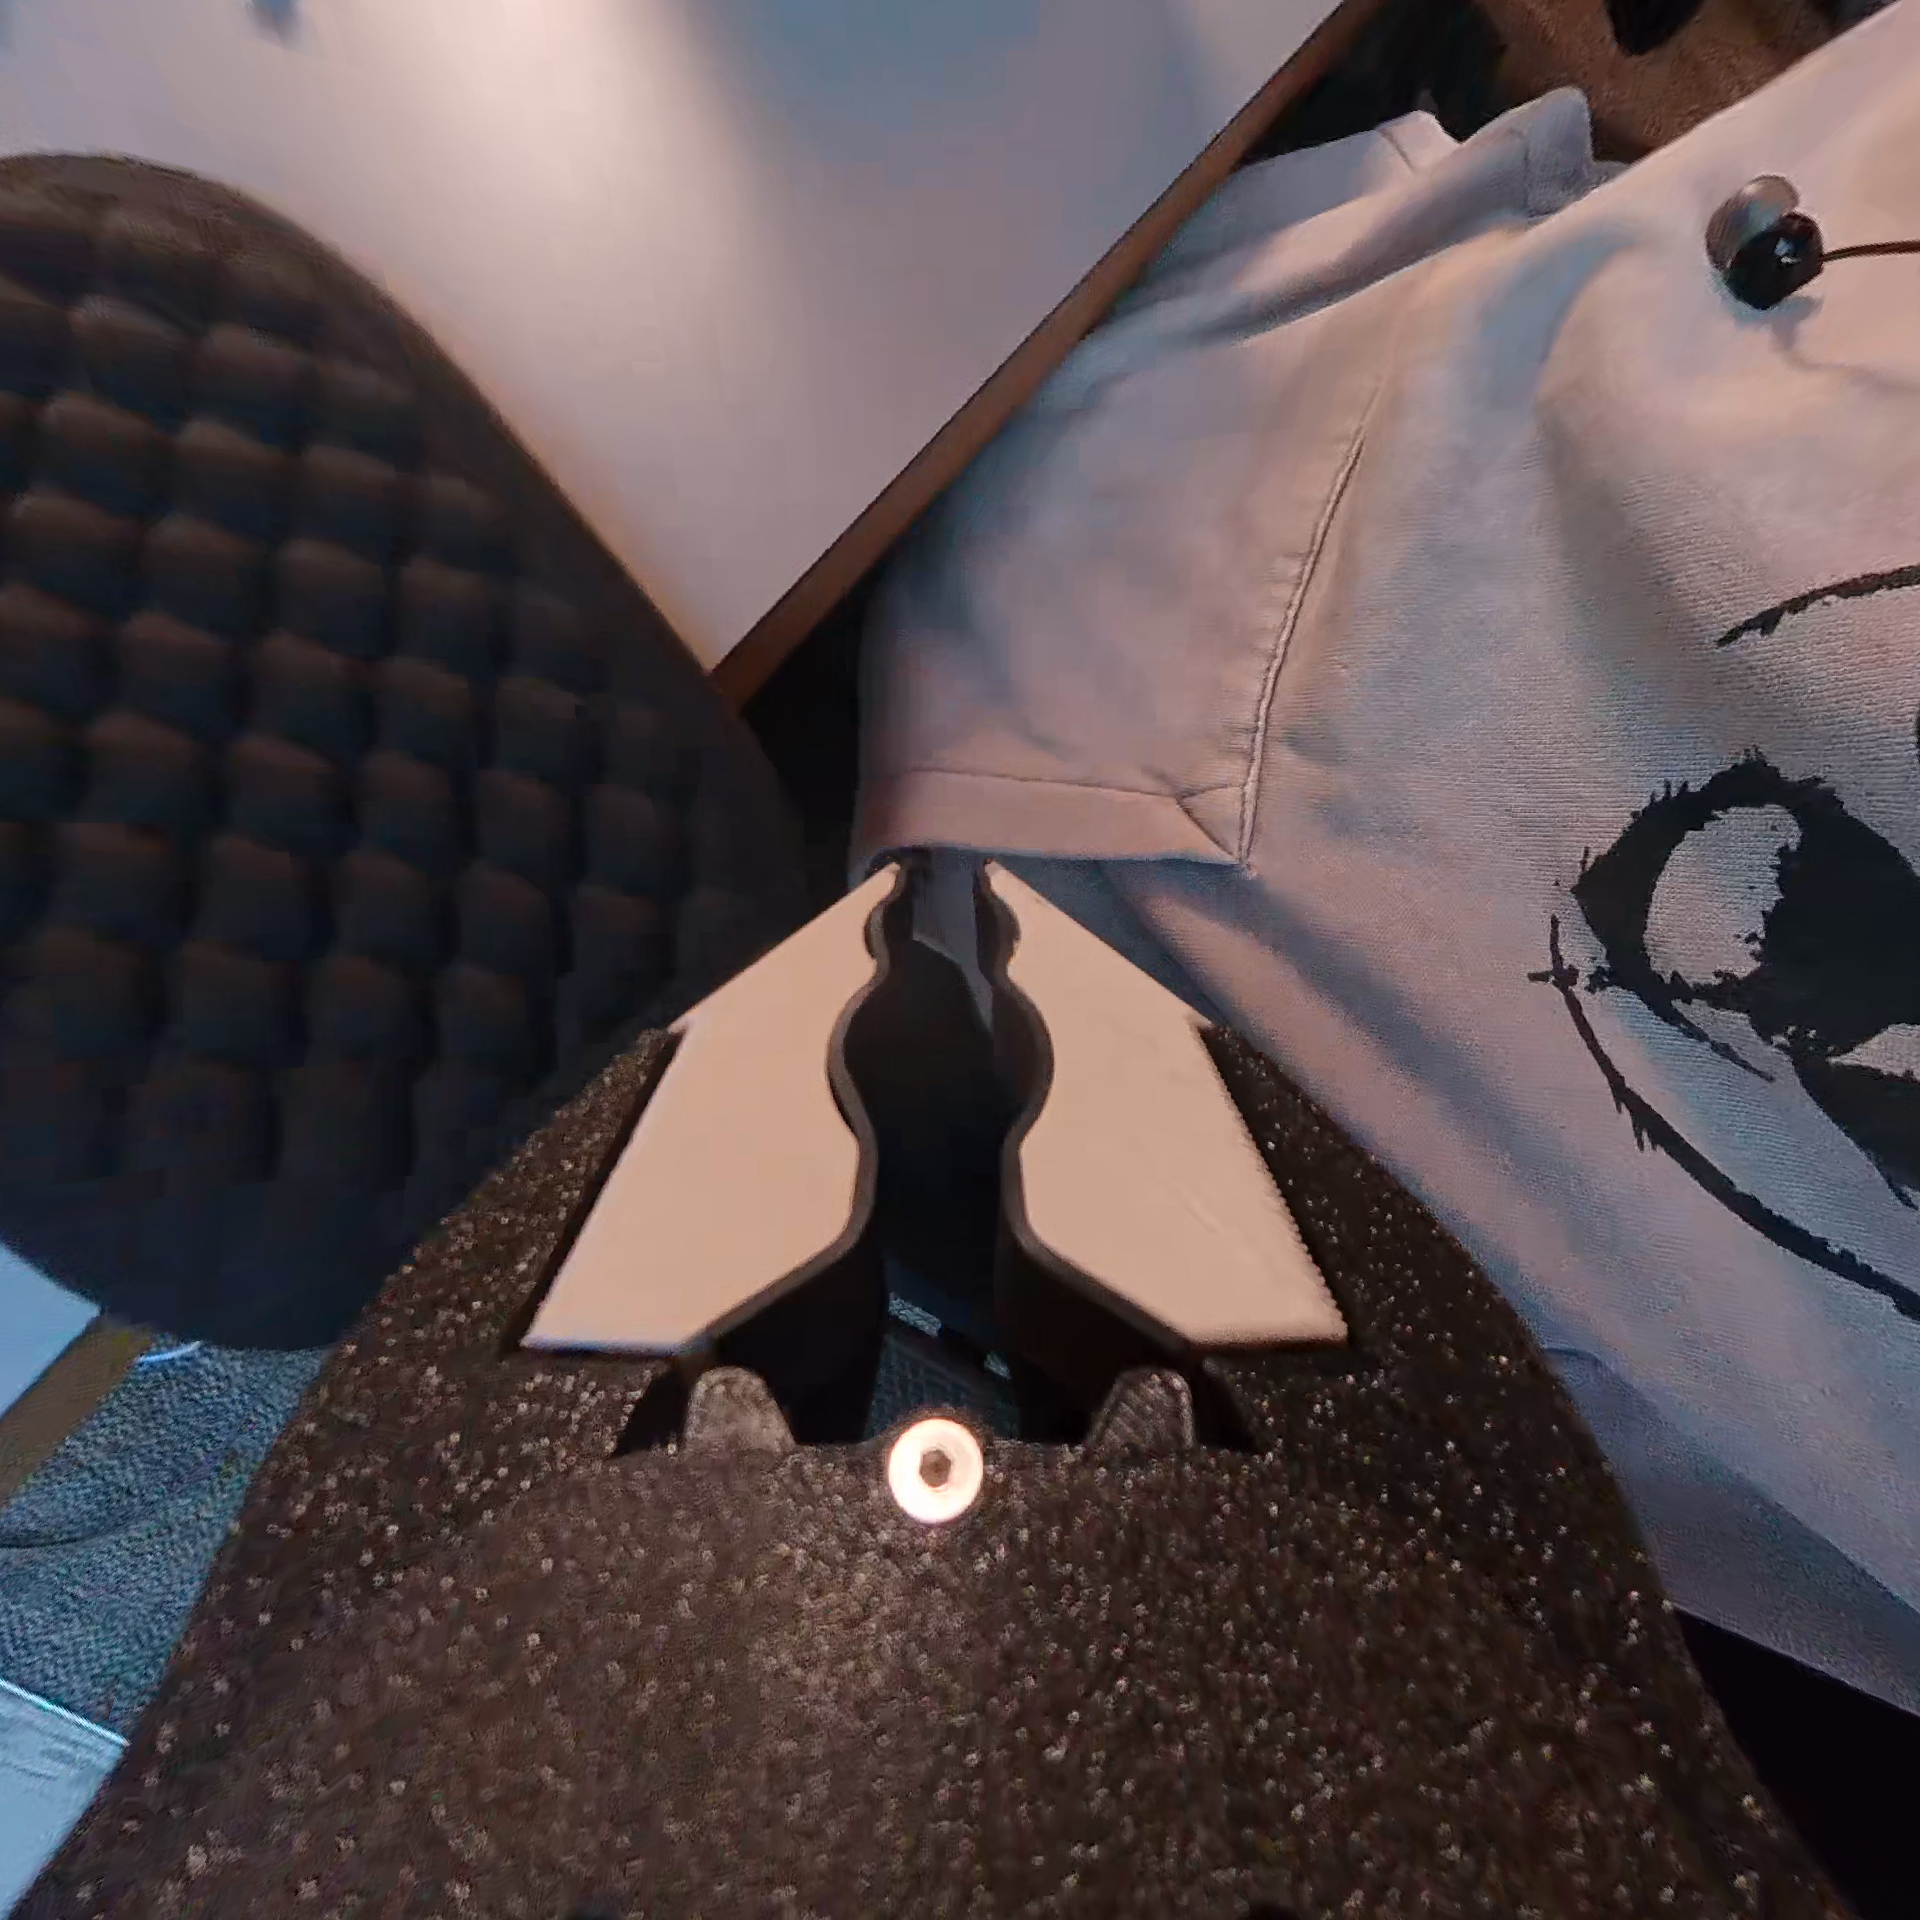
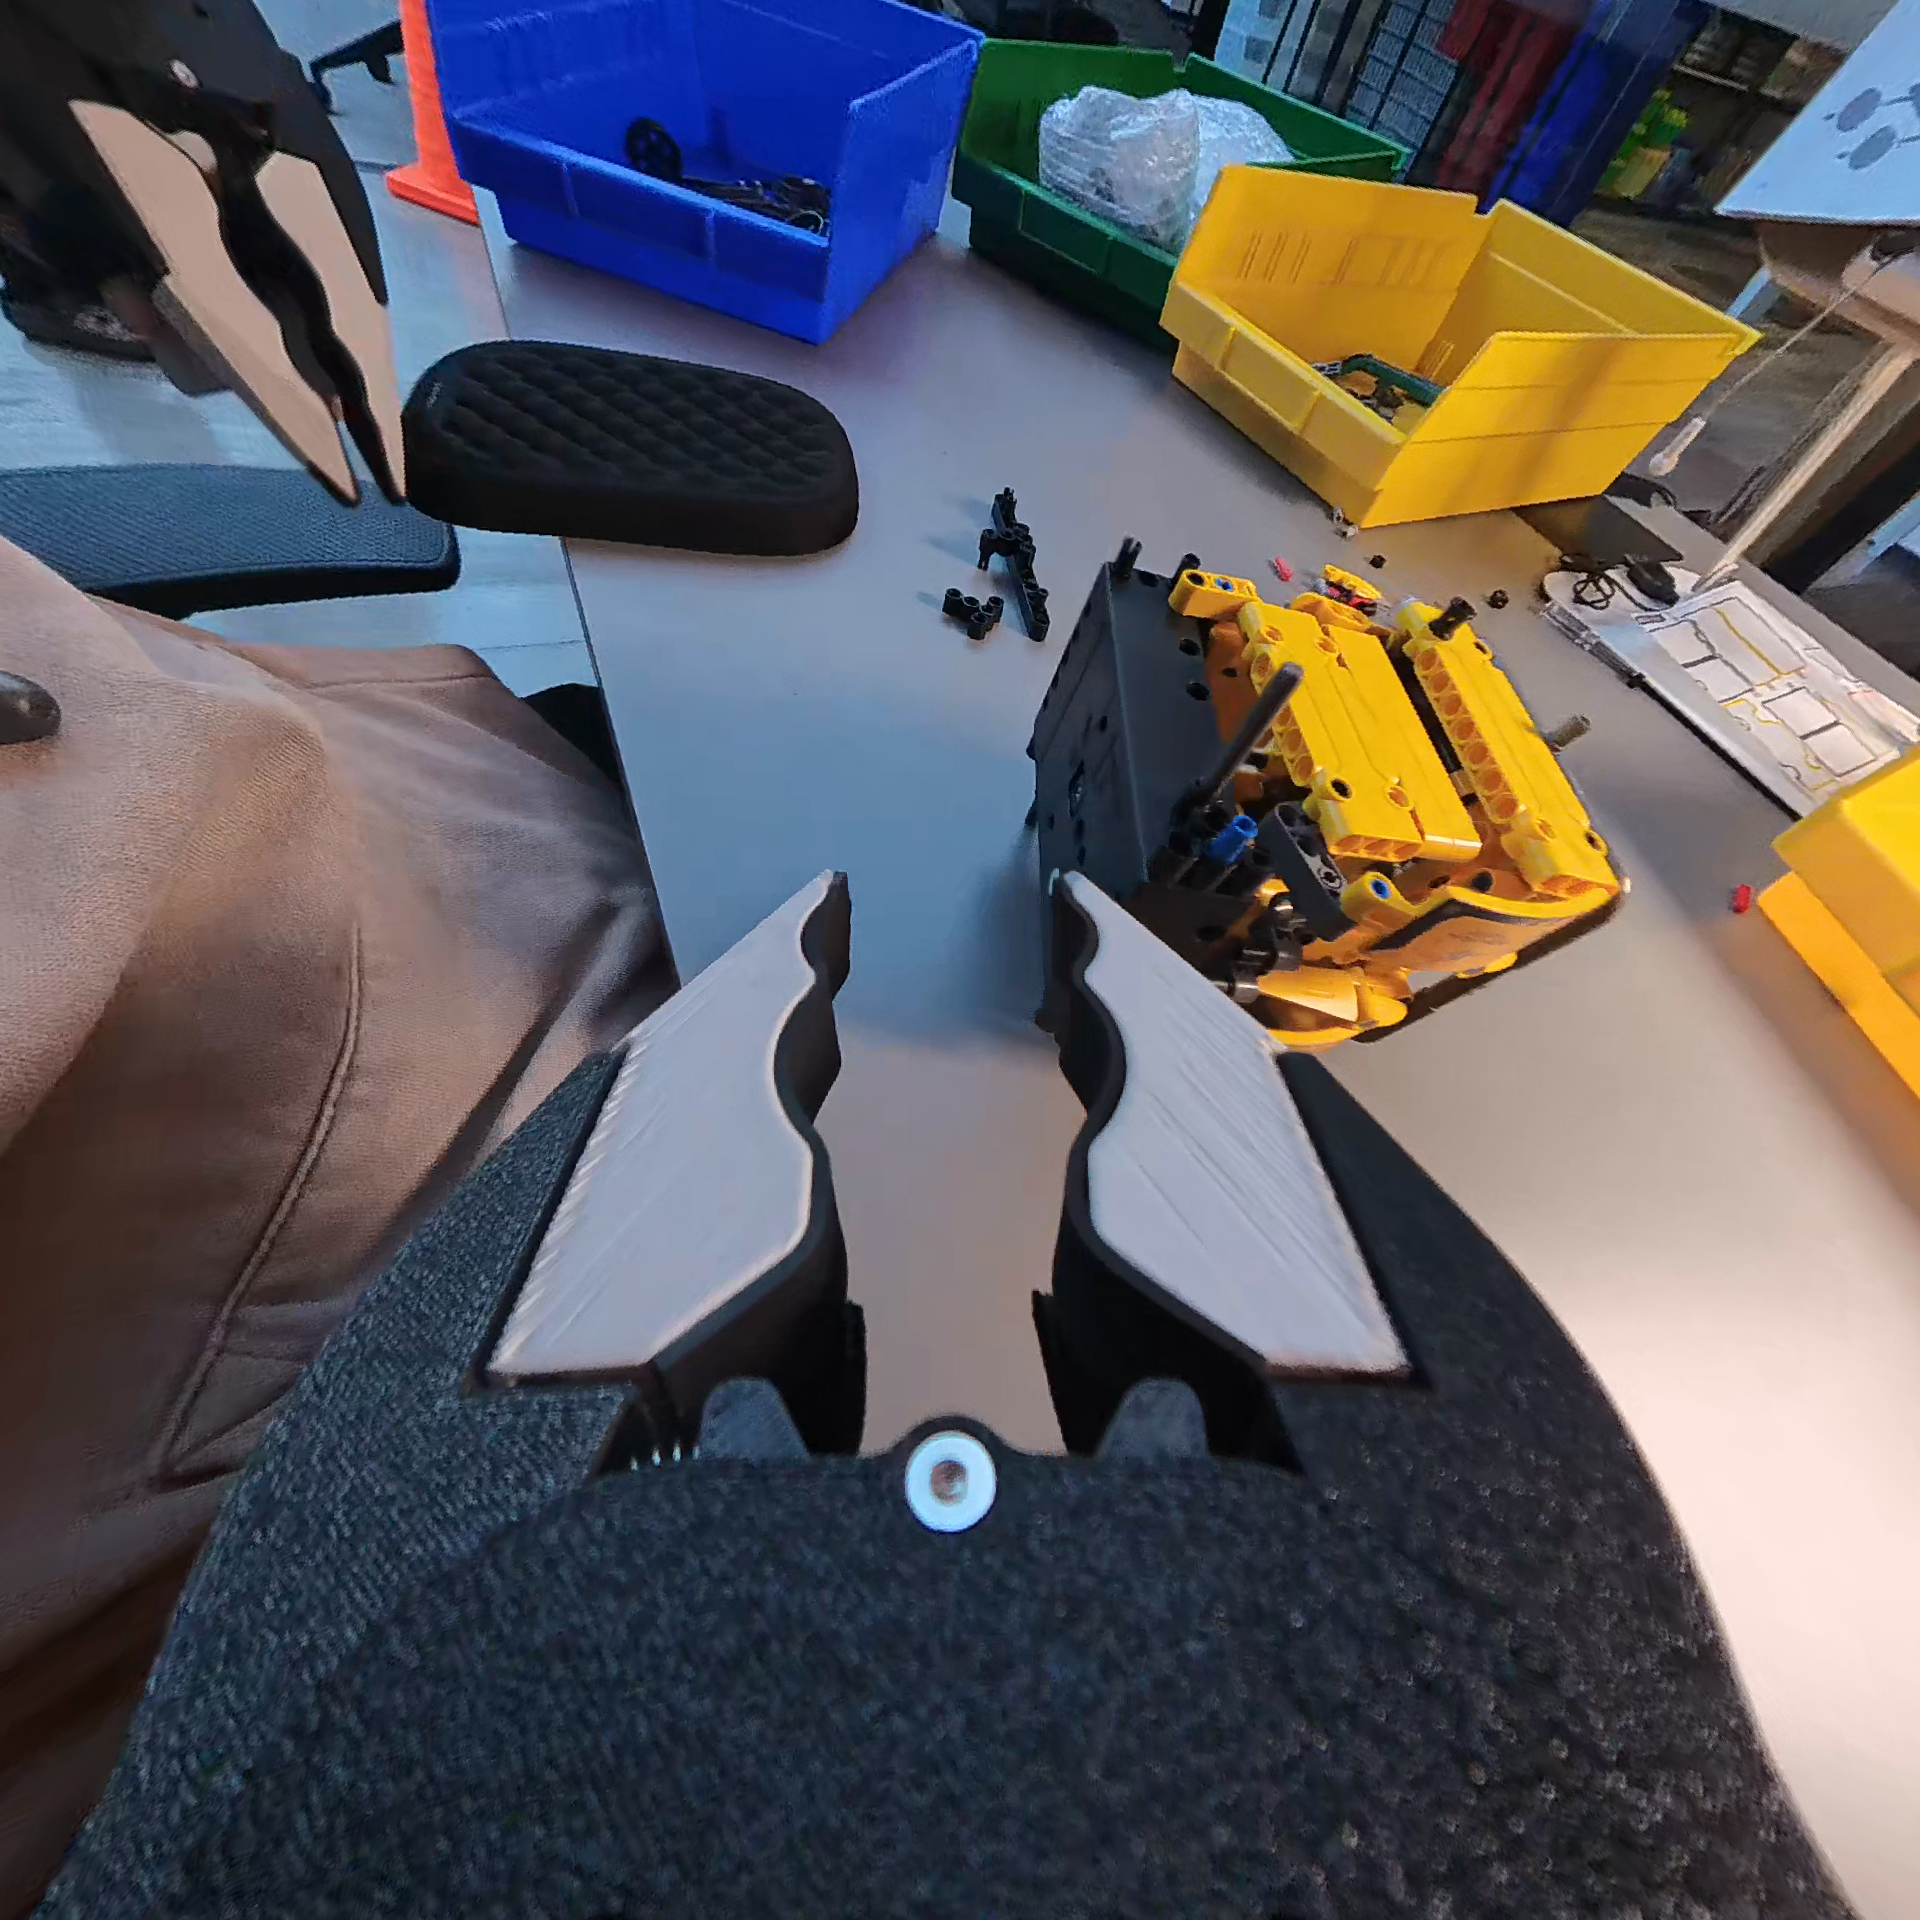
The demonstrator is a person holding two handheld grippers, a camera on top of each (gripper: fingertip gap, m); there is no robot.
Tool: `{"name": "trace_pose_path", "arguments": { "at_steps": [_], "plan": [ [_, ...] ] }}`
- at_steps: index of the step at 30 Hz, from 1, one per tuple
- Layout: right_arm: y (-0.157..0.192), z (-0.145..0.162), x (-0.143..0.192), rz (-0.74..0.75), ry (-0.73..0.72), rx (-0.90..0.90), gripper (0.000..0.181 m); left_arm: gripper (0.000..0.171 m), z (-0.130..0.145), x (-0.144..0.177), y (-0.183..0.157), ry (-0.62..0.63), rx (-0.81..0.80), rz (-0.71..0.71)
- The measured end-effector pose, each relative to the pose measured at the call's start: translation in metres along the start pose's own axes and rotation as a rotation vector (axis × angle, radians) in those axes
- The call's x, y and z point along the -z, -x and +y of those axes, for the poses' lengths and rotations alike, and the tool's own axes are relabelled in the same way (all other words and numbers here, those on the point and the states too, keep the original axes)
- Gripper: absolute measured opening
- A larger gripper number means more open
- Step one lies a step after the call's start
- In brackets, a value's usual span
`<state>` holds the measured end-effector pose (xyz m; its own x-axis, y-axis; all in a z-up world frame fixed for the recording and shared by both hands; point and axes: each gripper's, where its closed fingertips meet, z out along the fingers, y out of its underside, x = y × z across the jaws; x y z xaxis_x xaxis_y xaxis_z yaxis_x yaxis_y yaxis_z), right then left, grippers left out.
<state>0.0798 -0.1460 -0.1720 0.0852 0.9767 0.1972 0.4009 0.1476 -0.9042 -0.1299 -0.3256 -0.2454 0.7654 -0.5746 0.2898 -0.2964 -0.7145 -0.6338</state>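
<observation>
Pale beige cloth, a garment (image 1: 1403,644) with a stitched hem, a black brush-stroke print and a small dark toggle (image 1: 1766,249) at its 1 o'clock corner, fills the right of the left wrist view. The left gripper (image 1: 945,894) has its fingertips at that hem: the fingers (image 1: 769,1122) are drawn close, and a thin strip of the cloth appears to sit in the narrow slot between the tips; whether it is truly pinched cannot be told. At 9 o'clock from the tips lies a black quilted pad (image 1: 260,727) on the pale table (image 1: 644,312).

In the right wrist view the right gripper (image 2: 951,894) is spread wide, holding nothing, poised over the bare grey table (image 2: 831,727). Its right fingertip stands just beside, at 3 o'clock, a yellow and black brick-built model (image 2: 1340,790) lying on the table. At 12 o'clock from the tips lie small black loose parts (image 2: 1003,571). At 11 o'clock sits the same quilted pad (image 2: 634,457), with the left gripper (image 2: 369,488) beyond it at 10 o'clock, tips pointing down. Farther out along the table's far edge stand a blue bin (image 2: 727,156), a green bin (image 2: 1049,218) holding a clear plastic bundle, and a yellow bin (image 2: 1455,343). A printed sheet (image 2: 1745,686) lies at 2 o'clock.
</observation>
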Motion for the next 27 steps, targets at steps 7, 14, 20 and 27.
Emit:
{"name": "trace_pose_path", "arguments": {
  "at_steps": [7,14,20,27],
  "plan": [
    [0.026,-0.01,-0.002,-0.034,-0.001,0.011,0.037,0.022,0.014,-0.02,-0.003,-0.085,0.143,-0.061],
    [0.07,-0.004,-0.011,-0.099,0.023,-0.008,0.037,0.027,0.024,-0.047,0.007,-0.191,0.224,-0.325],
    [0.108,0.001,-0.007,-0.105,0.027,-0.032,0.037,0.025,0.041,-0.077,0.008,-0.065,0.124,-0.398],
    [0.13,0.014,0.017,-0.054,0.028,-0.086,0.037,0.009,0.07,-0.088,-0.002,0.024,0.164,-0.319]
  ]
}}
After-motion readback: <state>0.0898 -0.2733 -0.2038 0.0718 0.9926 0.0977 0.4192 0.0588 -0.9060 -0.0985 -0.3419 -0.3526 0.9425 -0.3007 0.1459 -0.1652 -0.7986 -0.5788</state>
